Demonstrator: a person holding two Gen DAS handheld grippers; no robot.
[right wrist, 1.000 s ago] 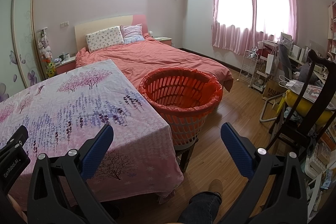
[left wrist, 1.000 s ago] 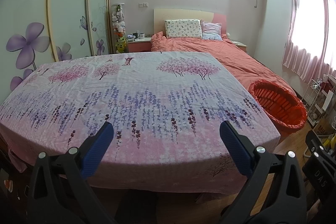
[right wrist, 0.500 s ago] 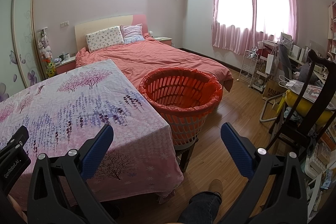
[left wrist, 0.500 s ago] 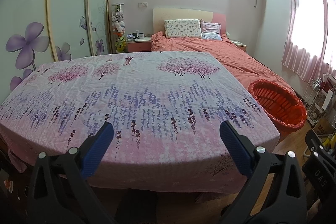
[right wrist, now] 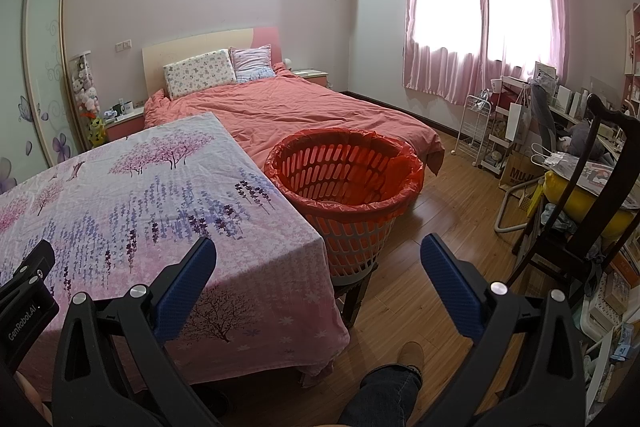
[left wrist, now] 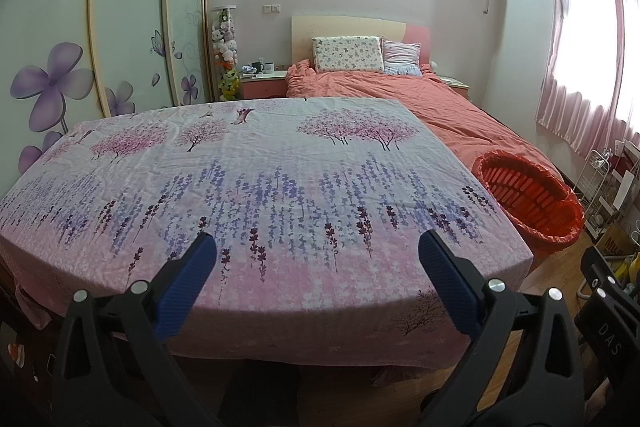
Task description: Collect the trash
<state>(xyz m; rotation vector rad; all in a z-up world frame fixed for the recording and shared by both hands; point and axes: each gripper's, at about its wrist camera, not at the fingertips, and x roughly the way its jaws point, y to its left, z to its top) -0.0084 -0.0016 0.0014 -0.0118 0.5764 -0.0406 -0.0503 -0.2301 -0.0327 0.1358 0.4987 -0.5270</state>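
Note:
A slatted basket lined with a red bag (right wrist: 348, 183) stands on a low stool at the table's right corner; it also shows as the red basket (left wrist: 528, 203) in the left wrist view. No trash item shows on the floral tablecloth (left wrist: 260, 187). My left gripper (left wrist: 316, 259) hangs open over the table's near edge, nothing between its blue pads. My right gripper (right wrist: 318, 259) is open too, held over the table's right corner (right wrist: 224, 247) and the floor, short of the basket. The basket's inside looks bare from here.
A bed with a coral quilt (right wrist: 320, 115) lies behind the table. At the right stand a dark wooden chair (right wrist: 592, 211), a white wire cart (right wrist: 476, 131) and a cluttered desk. A person's leg and shoe (right wrist: 404, 367) sit on the wooden floor below my right gripper.

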